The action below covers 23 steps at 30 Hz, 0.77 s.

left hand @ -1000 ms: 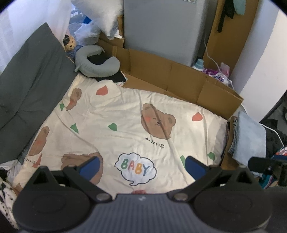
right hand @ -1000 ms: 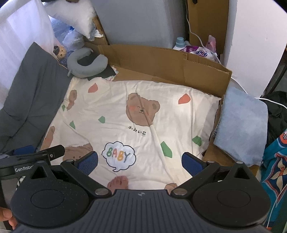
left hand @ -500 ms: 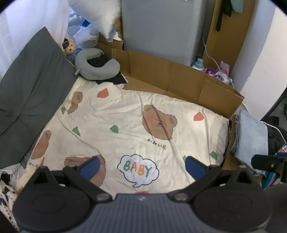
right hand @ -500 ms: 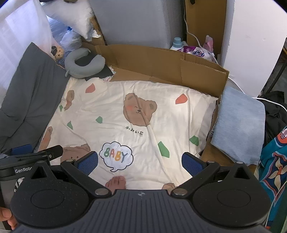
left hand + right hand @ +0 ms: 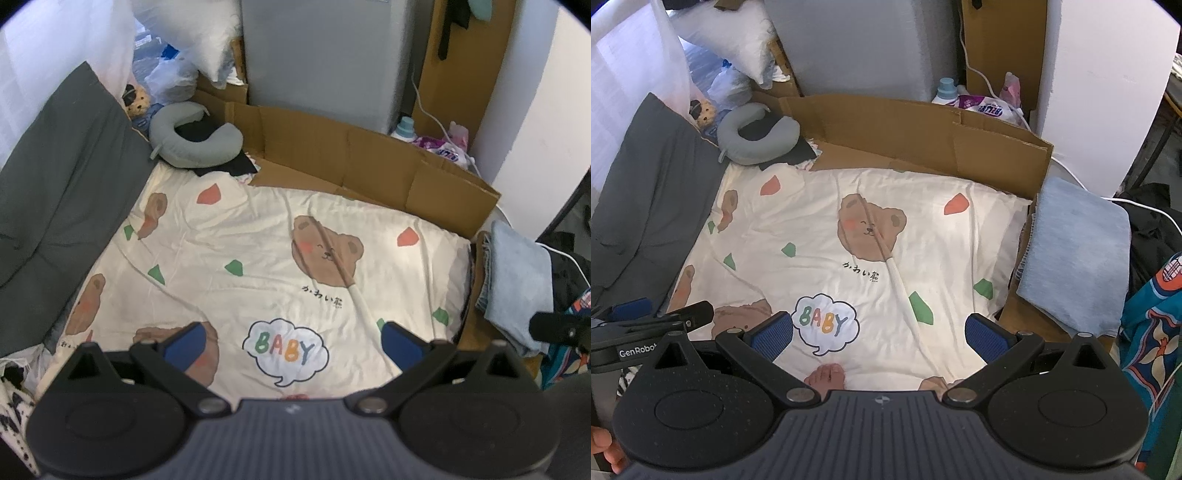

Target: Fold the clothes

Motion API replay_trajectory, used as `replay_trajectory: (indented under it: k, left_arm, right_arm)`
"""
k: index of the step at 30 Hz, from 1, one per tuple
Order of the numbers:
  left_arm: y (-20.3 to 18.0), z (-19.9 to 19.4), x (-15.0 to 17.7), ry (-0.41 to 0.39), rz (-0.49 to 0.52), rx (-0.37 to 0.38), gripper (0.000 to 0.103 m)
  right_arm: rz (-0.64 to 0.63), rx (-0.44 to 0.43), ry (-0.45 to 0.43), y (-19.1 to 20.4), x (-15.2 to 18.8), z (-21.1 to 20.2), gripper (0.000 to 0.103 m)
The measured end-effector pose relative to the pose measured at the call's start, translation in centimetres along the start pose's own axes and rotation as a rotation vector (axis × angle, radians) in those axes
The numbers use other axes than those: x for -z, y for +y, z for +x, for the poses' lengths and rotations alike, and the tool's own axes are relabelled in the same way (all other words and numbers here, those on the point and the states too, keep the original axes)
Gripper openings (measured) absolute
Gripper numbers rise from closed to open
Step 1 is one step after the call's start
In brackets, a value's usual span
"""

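A cream bed sheet with brown bears and a "BABY" bubble (image 5: 258, 266) (image 5: 857, 258) is spread flat in front of me. A folded light-blue garment (image 5: 517, 280) (image 5: 1075, 251) lies on the right, beside the sheet. A teal patterned garment (image 5: 1152, 332) hangs at the far right. My left gripper (image 5: 291, 341) is open and empty, held high above the sheet's near edge. My right gripper (image 5: 879, 332) is open and empty, also above the near edge. The left gripper's body shows at the left edge of the right wrist view (image 5: 646, 325).
A flattened cardboard box (image 5: 369, 166) (image 5: 923, 133) borders the sheet's far side. A grey neck pillow (image 5: 192, 136) (image 5: 757, 133) and a dark grey cushion (image 5: 55, 177) (image 5: 646, 177) lie at the left. Bare toes (image 5: 827, 376) show at the sheet's near edge.
Both grippers have risen slightly and tilted up, so the sheet sits a little lower in both views. Both stay open and empty.
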<state>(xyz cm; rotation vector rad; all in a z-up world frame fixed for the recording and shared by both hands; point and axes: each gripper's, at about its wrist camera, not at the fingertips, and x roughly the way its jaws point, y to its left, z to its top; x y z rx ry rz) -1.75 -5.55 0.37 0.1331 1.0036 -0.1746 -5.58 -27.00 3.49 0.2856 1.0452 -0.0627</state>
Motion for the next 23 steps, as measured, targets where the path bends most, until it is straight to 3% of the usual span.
replay_trajectory:
  k: [23]
  left_arm:
    - [-1.6, 0.1, 0.2, 0.01, 0.04, 0.06, 0.102]
  right_arm:
    - [0.031, 0.055, -0.027, -2.4, 0.8, -1.6, 0.102]
